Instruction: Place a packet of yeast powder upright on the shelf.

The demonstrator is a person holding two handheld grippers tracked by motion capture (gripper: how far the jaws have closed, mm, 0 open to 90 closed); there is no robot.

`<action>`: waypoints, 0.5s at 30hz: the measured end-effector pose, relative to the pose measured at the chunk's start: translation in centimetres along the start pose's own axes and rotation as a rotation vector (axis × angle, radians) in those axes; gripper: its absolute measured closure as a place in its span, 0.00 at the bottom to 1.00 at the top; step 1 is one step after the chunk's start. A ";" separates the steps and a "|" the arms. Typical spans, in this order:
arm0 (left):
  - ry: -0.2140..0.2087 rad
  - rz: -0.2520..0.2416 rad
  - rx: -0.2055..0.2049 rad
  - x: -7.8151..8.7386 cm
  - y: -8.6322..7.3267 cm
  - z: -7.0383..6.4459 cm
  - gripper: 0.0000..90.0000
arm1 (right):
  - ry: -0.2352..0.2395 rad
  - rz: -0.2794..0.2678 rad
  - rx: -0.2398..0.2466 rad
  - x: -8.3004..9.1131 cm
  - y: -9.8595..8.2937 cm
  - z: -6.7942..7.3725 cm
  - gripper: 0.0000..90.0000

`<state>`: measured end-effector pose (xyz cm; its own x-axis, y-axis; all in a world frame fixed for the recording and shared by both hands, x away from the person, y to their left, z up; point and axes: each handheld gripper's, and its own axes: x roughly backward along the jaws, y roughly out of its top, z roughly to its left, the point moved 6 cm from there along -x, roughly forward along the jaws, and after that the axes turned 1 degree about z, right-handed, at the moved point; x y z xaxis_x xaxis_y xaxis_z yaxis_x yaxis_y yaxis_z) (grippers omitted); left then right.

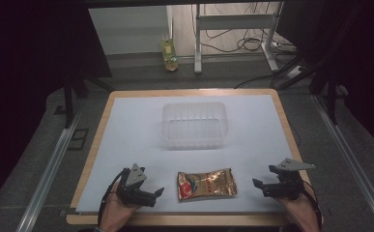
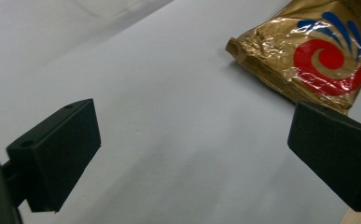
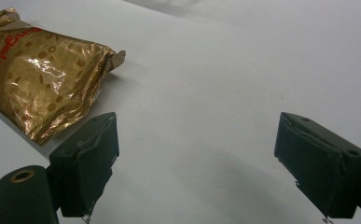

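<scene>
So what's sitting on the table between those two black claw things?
A gold snack bag lies flat between the left gripper and the right gripper, touching neither. The high view shows it best; bare white tabletop separates it from each.

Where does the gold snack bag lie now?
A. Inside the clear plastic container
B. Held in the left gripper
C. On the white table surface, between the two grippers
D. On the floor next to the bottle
C: the gold snack bag lies flat on the white table surface, between the left gripper and the right gripper, both open and empty; the clear plastic container sits farther back.
</scene>
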<state>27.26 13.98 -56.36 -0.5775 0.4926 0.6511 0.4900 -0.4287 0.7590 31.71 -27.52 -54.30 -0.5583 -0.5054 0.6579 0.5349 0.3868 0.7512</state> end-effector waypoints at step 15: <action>-0.028 -0.022 -0.016 0.5 0.5 -0.6 0.33 | 0.006 -0.001 -0.005 -0.2 0.2 0.5 0.13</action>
<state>26.84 13.55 -55.62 -0.5694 0.5225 0.6346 0.4669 -0.4298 0.7728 31.58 -27.00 -54.26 -0.5546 -0.5107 0.6570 0.5377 0.3826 0.7513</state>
